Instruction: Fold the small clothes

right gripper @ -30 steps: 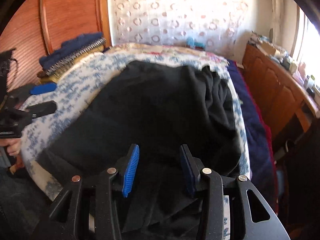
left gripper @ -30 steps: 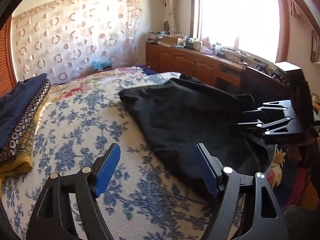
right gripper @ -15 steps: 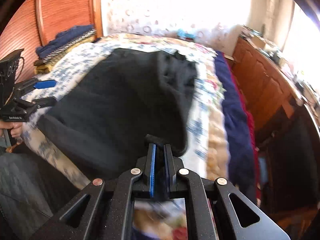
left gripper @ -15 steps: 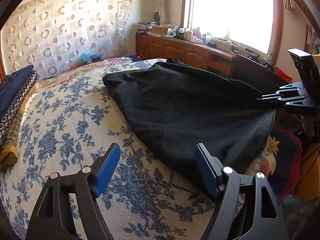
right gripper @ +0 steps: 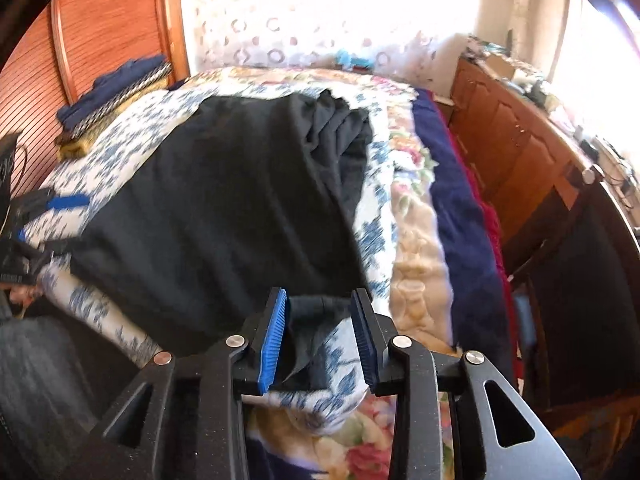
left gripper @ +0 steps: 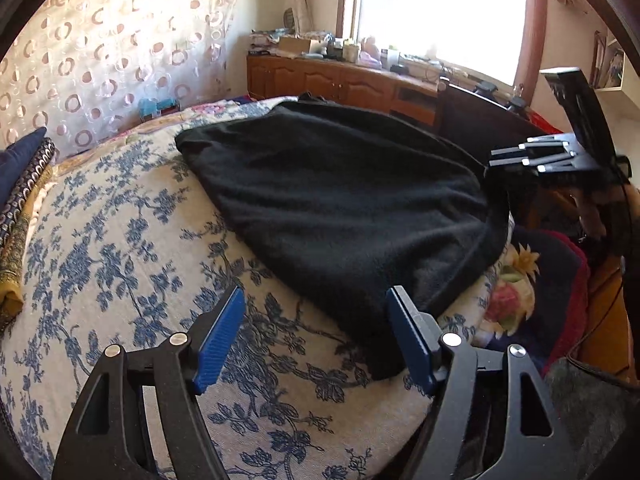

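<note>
I have the black garment [left gripper: 340, 200] spread across the blue-flowered bedspread [left gripper: 120, 248], lying mostly flat with its far end bunched into soft pleats near the middle of the bed (the right wrist view shows that bunching best). It lies that way, I judge, so both near corners sit within reach for a lengthwise fold.

My left gripper [left gripper: 316, 332] hovers with its jaws wide open just over the near hem, one blue pad above bare bedspread and the other beside the corner of the cloth, touching nothing that I can see. I hold it there so it is ready to take that corner.

My right gripper [right gripper: 320, 338] sits at the opposite near corner at the bed's edge. Its jaws are parted, and a flap of the black cloth lies between the pads; neither pad presses it, so I read this as loose rather than gripped.

A stack of folded clothes [left gripper: 20, 208] waits at the far left side of the bed, well apart from the work, which I take as the finished pile
</note>
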Action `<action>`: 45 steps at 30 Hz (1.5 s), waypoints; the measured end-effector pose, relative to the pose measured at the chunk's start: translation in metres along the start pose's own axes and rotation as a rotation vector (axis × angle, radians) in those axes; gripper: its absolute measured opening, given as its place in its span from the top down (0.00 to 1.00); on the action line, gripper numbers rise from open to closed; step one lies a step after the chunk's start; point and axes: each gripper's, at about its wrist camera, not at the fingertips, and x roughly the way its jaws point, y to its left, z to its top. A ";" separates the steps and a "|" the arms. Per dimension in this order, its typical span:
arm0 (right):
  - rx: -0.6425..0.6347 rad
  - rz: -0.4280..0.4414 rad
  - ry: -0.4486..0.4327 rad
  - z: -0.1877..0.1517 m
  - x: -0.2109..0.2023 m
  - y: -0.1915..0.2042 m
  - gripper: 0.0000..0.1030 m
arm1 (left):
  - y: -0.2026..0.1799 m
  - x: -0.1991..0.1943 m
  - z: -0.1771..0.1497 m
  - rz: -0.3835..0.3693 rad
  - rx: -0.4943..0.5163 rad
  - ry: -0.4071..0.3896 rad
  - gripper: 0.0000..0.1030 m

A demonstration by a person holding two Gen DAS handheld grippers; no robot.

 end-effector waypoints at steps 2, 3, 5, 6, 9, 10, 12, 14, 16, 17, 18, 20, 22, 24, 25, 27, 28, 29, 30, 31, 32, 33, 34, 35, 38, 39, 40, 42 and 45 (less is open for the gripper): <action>0.020 -0.011 -0.010 -0.002 0.004 -0.001 0.66 | -0.001 0.004 -0.003 -0.015 -0.008 0.032 0.28; 0.026 -0.015 -0.011 -0.005 0.006 0.000 0.66 | -0.002 0.004 -0.005 -0.019 -0.008 0.042 0.28; 0.039 -0.023 -0.008 -0.008 0.011 0.000 0.65 | -0.005 0.005 -0.009 -0.023 -0.003 0.055 0.28; 0.046 -0.023 -0.007 -0.010 0.013 0.000 0.64 | -0.005 0.004 -0.010 -0.024 -0.003 0.056 0.28; 0.064 -0.008 0.005 -0.017 0.021 0.002 0.48 | -0.006 0.002 -0.011 -0.035 -0.007 0.054 0.32; 0.072 0.000 0.009 -0.020 0.022 0.003 0.48 | -0.006 0.002 -0.011 -0.047 -0.011 0.057 0.36; 0.079 0.020 0.029 -0.024 0.029 0.003 0.48 | -0.007 0.002 -0.012 -0.063 -0.013 0.060 0.40; 0.086 0.030 0.055 -0.028 0.037 0.005 0.48 | -0.008 0.002 -0.013 -0.075 -0.014 0.063 0.44; 0.077 0.039 0.049 -0.030 0.039 0.007 0.48 | -0.008 0.002 -0.013 -0.084 -0.019 0.066 0.46; 0.075 0.050 0.050 -0.030 0.039 0.009 0.49 | -0.008 0.002 -0.013 -0.085 -0.021 0.067 0.46; 0.072 0.059 0.051 -0.030 0.039 0.010 0.52 | -0.008 0.002 -0.012 -0.087 -0.023 0.068 0.46; 0.056 0.074 0.050 -0.029 0.039 0.012 0.64 | -0.008 0.002 -0.013 -0.094 -0.024 0.071 0.46; 0.034 0.086 0.052 -0.030 0.040 0.016 0.81 | -0.009 0.003 -0.012 -0.099 -0.020 0.074 0.50; 0.012 0.109 0.053 -0.029 0.040 0.018 0.90 | -0.010 0.003 -0.012 -0.122 -0.017 0.077 0.59; 0.002 0.110 0.046 -0.029 0.039 0.020 0.91 | -0.010 0.004 -0.012 -0.134 -0.016 0.081 0.66; 0.000 0.123 0.021 -0.028 0.035 0.019 0.92 | -0.012 0.005 -0.011 -0.153 -0.003 0.090 0.78; 0.007 0.130 0.005 -0.026 0.034 0.017 0.93 | -0.013 0.005 -0.011 -0.152 0.005 0.090 0.86; 0.015 0.133 -0.009 -0.025 0.033 0.014 0.93 | -0.013 0.004 -0.009 -0.146 0.008 0.086 0.88; 0.023 0.137 -0.029 -0.024 0.029 0.012 0.93 | -0.011 0.002 -0.008 -0.146 0.003 0.078 0.89; 0.034 0.140 -0.053 -0.023 0.024 0.009 0.93 | -0.009 -0.002 -0.005 -0.153 -0.009 0.063 0.90; 0.046 0.145 -0.076 -0.022 0.019 0.006 0.93 | -0.006 -0.008 -0.002 -0.159 -0.022 0.041 0.90; 0.057 0.150 -0.101 -0.020 0.013 0.004 0.93 | -0.004 -0.012 0.002 -0.166 -0.031 0.022 0.90; 0.067 0.156 -0.132 -0.019 0.006 0.001 0.93 | -0.001 -0.018 0.006 -0.172 -0.042 0.001 0.90; 0.072 0.162 -0.158 -0.017 -0.001 0.000 0.93 | 0.002 -0.024 0.014 -0.172 -0.054 -0.027 0.90; 0.084 0.165 -0.245 0.000 -0.015 -0.007 0.94 | 0.012 -0.035 0.041 -0.159 -0.066 -0.085 0.90; 0.084 0.168 -0.265 0.006 -0.018 -0.009 0.94 | 0.014 -0.037 0.049 -0.154 -0.062 -0.098 0.90; 0.080 0.166 -0.290 0.016 -0.019 -0.010 0.94 | 0.019 -0.038 0.059 -0.145 -0.062 -0.115 0.90; 0.063 0.162 -0.324 0.038 -0.014 -0.011 0.94 | 0.031 -0.036 0.082 -0.128 -0.071 -0.141 0.90; 0.053 0.147 -0.353 0.075 0.002 -0.015 0.94 | 0.057 -0.023 0.112 -0.088 -0.092 -0.157 0.90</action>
